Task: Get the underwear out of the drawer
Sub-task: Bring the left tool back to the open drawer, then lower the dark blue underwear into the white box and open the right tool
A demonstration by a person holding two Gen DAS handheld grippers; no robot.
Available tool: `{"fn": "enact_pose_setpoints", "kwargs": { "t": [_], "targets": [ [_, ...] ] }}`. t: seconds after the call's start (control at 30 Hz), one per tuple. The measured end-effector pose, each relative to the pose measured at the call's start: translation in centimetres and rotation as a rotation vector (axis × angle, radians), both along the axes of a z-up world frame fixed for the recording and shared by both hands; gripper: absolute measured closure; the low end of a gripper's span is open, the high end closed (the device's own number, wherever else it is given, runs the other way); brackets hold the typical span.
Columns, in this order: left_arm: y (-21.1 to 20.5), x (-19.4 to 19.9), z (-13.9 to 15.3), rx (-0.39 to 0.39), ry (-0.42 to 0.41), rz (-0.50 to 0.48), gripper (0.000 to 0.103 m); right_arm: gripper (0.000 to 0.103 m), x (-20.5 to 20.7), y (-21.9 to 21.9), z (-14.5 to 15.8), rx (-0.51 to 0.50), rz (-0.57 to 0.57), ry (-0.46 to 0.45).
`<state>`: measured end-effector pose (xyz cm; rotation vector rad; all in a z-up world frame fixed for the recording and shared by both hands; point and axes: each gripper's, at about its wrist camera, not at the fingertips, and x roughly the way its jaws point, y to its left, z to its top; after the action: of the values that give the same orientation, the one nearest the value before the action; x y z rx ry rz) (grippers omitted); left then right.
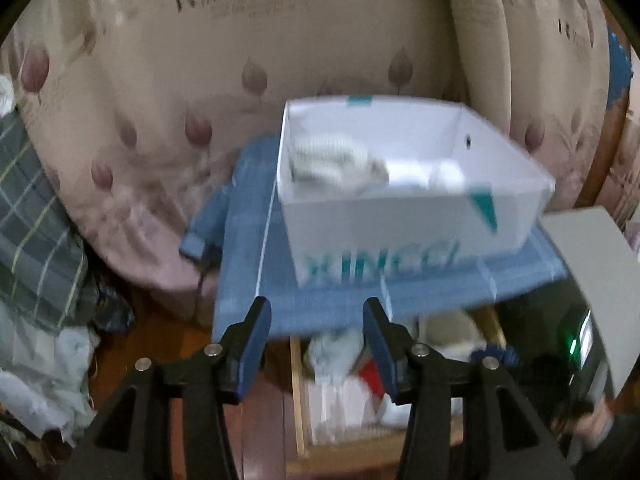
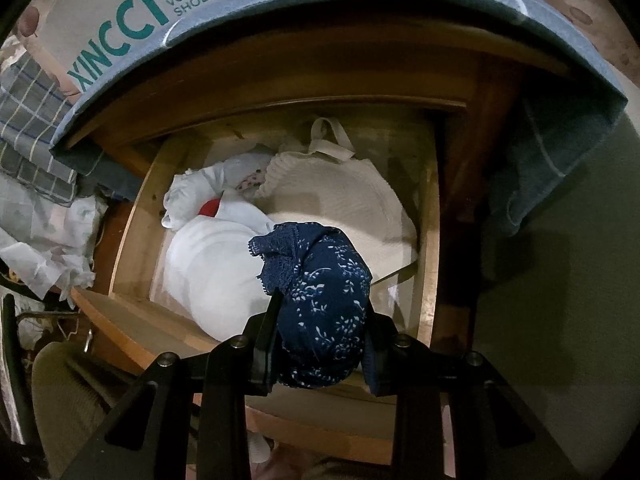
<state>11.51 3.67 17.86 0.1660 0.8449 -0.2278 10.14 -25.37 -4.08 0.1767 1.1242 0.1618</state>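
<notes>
My right gripper (image 2: 322,312) is shut on navy underwear (image 2: 324,300) with a white leaf print and lace trim, held above the open wooden drawer (image 2: 429,240). White garments (image 2: 216,268) and a cream knit piece (image 2: 340,196) lie in the drawer. My left gripper (image 1: 318,320) is open and empty, in front of the blue cloth-covered top (image 1: 248,264), above the drawer (image 1: 298,400). The navy underwear shows faintly at the right in the left wrist view (image 1: 494,354).
A white shoe box (image 1: 400,216) with teal lettering stands on the blue cloth and holds pale rolled items (image 1: 332,160); it also shows in the right wrist view (image 2: 132,12). A leaf-print curtain (image 1: 160,80) hangs behind. Checked fabric (image 1: 32,200) and crumpled white cloth (image 2: 48,232) lie at left.
</notes>
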Motion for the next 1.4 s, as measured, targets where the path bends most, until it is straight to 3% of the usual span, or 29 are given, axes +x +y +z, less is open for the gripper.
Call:
{"fn": "enact_pose_setpoints", "kwargs": {
  "t": [0.2, 0.37, 0.6, 0.77, 1.0, 1.4],
  "targets": [
    [2.5, -1.9, -7.8, -0.09, 0.148, 0.122, 0.053, 0.073, 0.4, 0.3, -0.3, -0.012, -0.001, 0.025],
    [4.3, -2.3, -12.3, -0.127, 0.199, 0.229, 0.053, 0.073, 0.3, 0.0, 0.0, 0.0, -0.013, 0.022],
    [4.6, -2.6, -15.0, -0.111, 0.206, 0.256, 0.053, 0.073, 0.1, -0.7, 0.8, 0.028, -0.058, -0.002],
    [3.8, -2.9, -14.7, -0.099, 0.178, 0.221, 0.053, 0.073, 0.0, -0.6, 2.0, 0.005, -0.059, -0.004],
    [2.5, -3.4, -14.8, -0.054, 0.158, 0.192, 0.053, 0.073, -0.8, -0.1, 8.0, -0.005, -0.013, -0.098],
    [3.8, -3.5, -14.7, -0.105, 0.157, 0.264, 0.053, 0.072, -1.1, -0.3, 24.0, -0.017, 0.001, -0.382]
  ]
}}
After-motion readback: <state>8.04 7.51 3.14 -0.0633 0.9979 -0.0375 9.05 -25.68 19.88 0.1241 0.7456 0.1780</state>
